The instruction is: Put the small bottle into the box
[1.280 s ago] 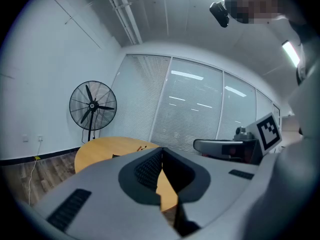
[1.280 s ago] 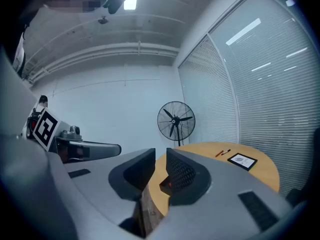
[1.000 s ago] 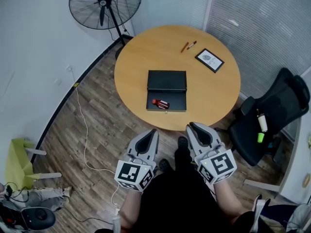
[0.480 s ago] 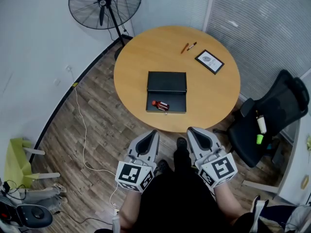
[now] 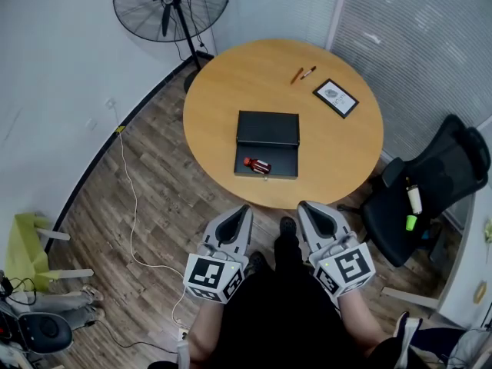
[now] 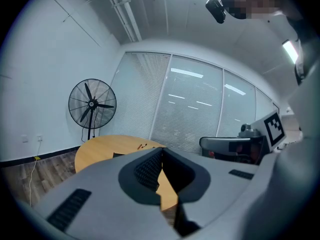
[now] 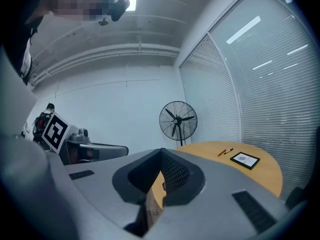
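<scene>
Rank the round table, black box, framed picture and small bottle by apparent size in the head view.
Largest to smallest:
1. round table
2. black box, lying open
3. framed picture
4. small bottle, inside the box
All sit at table level, so nearness barely matters.

Round table [image 5: 338,152]: box [image 5: 267,128] at its centre; small bottle [image 5: 256,164] lying in the box's near half, left end. Two pens [image 5: 302,74] and framed card [image 5: 336,98] at the table's far right. Standing fan [image 5: 171,6] behind the table, left. Office chair [image 5: 430,183] right of the table.
</scene>
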The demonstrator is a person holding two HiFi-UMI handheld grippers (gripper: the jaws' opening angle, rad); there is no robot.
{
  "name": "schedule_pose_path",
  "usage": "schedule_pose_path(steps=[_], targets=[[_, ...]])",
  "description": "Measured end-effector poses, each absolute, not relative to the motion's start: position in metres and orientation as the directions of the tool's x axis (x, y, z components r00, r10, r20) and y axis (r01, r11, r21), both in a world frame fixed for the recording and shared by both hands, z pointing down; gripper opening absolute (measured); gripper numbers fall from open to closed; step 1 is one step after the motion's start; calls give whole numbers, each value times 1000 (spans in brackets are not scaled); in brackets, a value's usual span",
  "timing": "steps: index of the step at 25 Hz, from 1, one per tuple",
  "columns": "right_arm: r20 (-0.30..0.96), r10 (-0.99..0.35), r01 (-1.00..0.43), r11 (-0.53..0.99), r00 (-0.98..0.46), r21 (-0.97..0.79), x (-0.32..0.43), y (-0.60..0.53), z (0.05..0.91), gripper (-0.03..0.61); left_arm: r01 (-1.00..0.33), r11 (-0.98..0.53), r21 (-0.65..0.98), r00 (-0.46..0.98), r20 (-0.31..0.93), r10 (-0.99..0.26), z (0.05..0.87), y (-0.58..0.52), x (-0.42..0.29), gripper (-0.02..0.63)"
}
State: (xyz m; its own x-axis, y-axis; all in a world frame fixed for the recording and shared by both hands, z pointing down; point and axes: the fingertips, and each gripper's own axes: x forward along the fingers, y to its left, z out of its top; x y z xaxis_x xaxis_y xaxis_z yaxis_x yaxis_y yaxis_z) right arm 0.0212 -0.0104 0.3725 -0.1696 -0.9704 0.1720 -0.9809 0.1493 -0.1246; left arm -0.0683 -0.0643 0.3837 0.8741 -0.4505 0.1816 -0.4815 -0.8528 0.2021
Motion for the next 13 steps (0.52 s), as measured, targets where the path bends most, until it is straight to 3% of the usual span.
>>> schedule_pose_path(steps=[13], targets=[[191, -969, -983, 139, -160, -117, 28, -11, 376, 9, -472, -855, 214, 879, 184, -439, 387, -66, -61, -3]])
